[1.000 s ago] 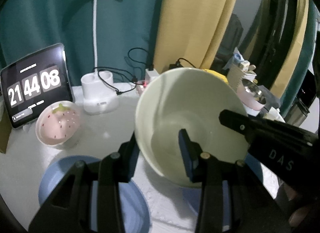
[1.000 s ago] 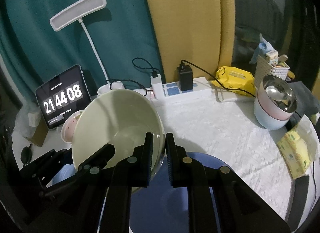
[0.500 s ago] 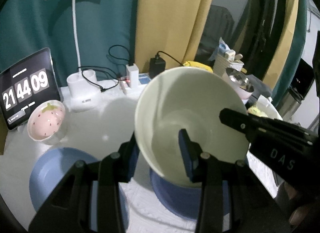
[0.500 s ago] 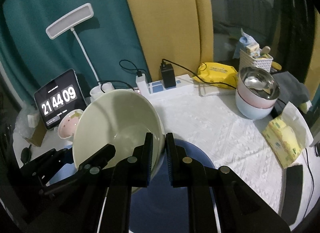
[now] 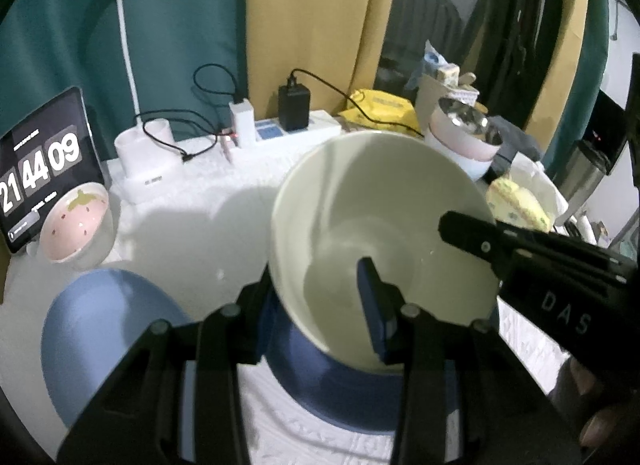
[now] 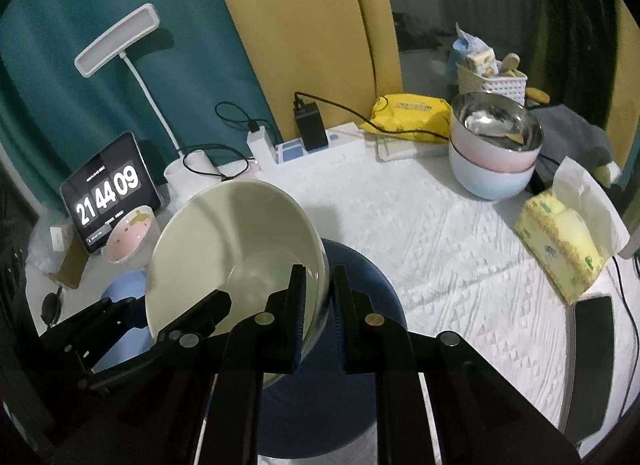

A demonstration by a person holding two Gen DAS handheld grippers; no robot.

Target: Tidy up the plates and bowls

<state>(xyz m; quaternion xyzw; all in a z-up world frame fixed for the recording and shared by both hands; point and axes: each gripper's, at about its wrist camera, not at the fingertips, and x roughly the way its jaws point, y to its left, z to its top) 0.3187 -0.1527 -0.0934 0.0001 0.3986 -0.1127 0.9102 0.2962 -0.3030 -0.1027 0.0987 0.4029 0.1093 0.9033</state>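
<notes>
A large pale green bowl (image 5: 372,221) hangs tilted above a dark blue plate (image 5: 340,393). My left gripper (image 5: 320,305) is shut on the bowl's left rim. My right gripper (image 6: 318,305) is shut on the bowl's right rim (image 6: 320,265); the bowl (image 6: 236,241) fills the left of that view over the dark blue plate (image 6: 360,297). A light blue plate (image 5: 100,337) lies at the front left, also showing in the right wrist view (image 6: 124,289). A pink strawberry bowl (image 5: 76,225) stands by the clock. Stacked bowls with a steel one on top (image 6: 494,149) stand at the back right.
A tablet clock (image 6: 108,193), a white desk lamp (image 6: 120,37), a power strip with chargers (image 6: 312,145), a yellow pack (image 6: 412,113), a tissue pack (image 6: 560,241) and a dark phone (image 6: 592,349) ring the white tablecloth (image 6: 440,245).
Both grippers have carried the green bowl to the right and back over the dark blue plate. The strawberry bowl and clock have slid left in both views.
</notes>
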